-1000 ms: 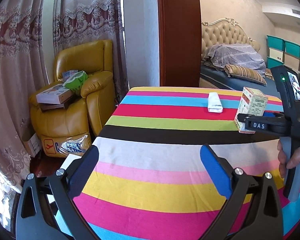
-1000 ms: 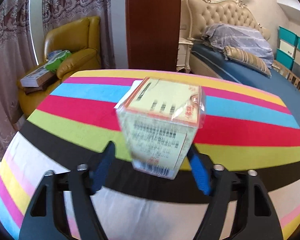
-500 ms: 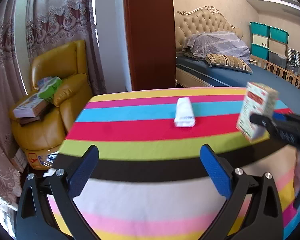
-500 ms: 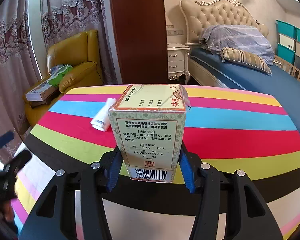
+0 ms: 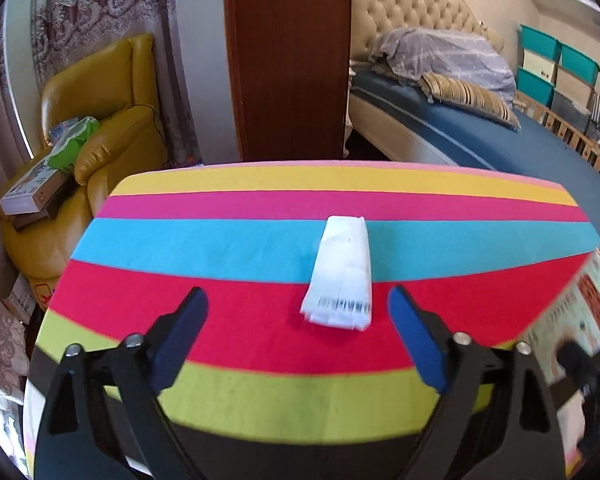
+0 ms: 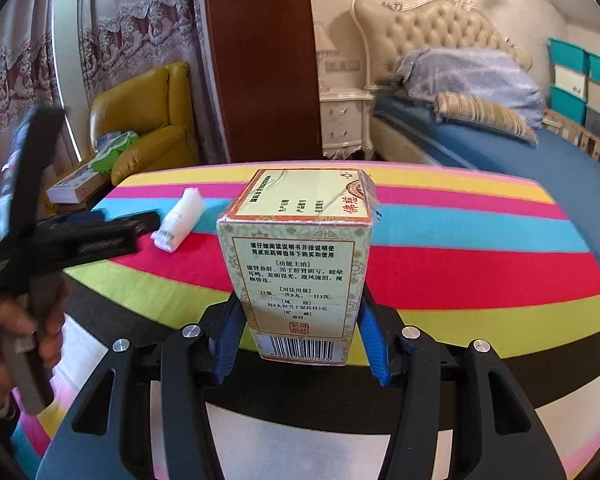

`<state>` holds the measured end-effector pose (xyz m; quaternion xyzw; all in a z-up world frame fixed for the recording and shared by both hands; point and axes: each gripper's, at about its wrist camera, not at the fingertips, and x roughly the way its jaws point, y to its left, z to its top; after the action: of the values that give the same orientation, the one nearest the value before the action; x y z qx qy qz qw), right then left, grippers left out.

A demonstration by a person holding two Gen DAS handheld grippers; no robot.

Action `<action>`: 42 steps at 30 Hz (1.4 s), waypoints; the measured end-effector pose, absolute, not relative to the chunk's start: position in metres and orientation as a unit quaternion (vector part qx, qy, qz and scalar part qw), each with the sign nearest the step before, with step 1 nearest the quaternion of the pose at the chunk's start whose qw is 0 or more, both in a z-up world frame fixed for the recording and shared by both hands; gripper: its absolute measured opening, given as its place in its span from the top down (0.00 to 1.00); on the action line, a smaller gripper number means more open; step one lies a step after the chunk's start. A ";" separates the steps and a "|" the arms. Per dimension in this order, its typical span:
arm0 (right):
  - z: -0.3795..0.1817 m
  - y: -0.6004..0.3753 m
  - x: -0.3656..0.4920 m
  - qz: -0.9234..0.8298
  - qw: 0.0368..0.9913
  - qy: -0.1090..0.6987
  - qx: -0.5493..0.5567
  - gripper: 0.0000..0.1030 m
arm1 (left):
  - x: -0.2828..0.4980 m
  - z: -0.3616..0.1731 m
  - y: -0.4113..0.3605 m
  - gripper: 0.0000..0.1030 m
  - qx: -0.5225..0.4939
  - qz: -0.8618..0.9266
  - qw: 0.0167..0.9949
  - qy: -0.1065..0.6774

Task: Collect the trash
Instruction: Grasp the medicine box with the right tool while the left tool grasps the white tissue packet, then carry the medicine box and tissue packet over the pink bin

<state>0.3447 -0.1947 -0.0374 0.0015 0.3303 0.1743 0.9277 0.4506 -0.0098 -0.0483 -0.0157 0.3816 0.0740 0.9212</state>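
Note:
A white folded packet point(image 5: 342, 276) lies on the striped table point(image 5: 220, 240), across the blue and red stripes. My left gripper point(image 5: 298, 312) is open, its blue fingers either side of the packet's near end, just short of it. My right gripper point(image 6: 298, 332) is shut on a pale green medicine box point(image 6: 298, 256), held upright above the table. The box shows blurred at the right edge of the left wrist view point(image 5: 576, 320). The packet point(image 6: 180, 220) and the left gripper point(image 6: 144, 224) also show in the right wrist view.
A yellow armchair point(image 5: 100, 120) with boxes stands left of the table. A brown wooden pillar point(image 5: 288, 60) rises behind the table. A bed point(image 5: 500, 132) lies to the right, with teal storage boxes point(image 5: 556, 64) beyond it.
My left gripper has moved forward and right across the table, up to the white packet. My right gripper has closed on the medicine box and steadied it upright.

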 end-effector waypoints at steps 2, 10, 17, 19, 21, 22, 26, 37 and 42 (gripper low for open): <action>-0.037 -0.195 0.345 0.172 0.928 0.329 0.005 0.52 | 0.466 -0.054 -0.011 0.23 -0.012 0.077 0.918 0.389; -0.039 -0.195 0.349 0.172 0.925 0.339 0.011 0.51 | 0.500 -0.076 -0.020 0.36 0.000 0.065 0.907 0.415; -0.041 -0.196 0.350 0.171 0.924 0.341 0.013 0.51 | 0.496 -0.075 -0.030 0.63 0.002 0.047 0.910 0.412; -0.041 -0.196 0.350 0.172 0.924 0.342 0.014 0.51 | 0.484 -0.072 -0.034 0.63 0.009 0.045 0.913 0.405; -0.041 -0.195 0.351 0.172 0.923 0.343 0.015 0.51 | 0.470 -0.070 -0.035 0.63 0.012 0.044 0.916 0.398; -0.041 -0.196 0.351 0.172 0.923 0.343 0.016 0.51 | 0.461 -0.070 -0.036 0.63 0.013 0.045 0.918 0.394; -0.041 -0.194 0.350 0.171 0.924 0.343 0.013 0.51 | 0.431 -0.072 -0.040 0.63 0.008 0.038 0.920 0.389; -0.042 -0.189 0.348 0.164 0.925 0.344 -0.007 0.51 | 0.360 -0.076 -0.032 0.63 -0.019 0.035 0.927 0.372; -0.042 -0.186 0.346 0.172 0.922 0.346 -0.015 0.51 | 0.328 -0.075 -0.029 0.63 -0.030 0.045 0.929 0.365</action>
<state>0.3458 -0.1857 -0.0420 -0.0155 0.3461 0.1724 0.9221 0.3277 -0.0285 -0.0748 -0.0304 0.3650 0.0446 0.9295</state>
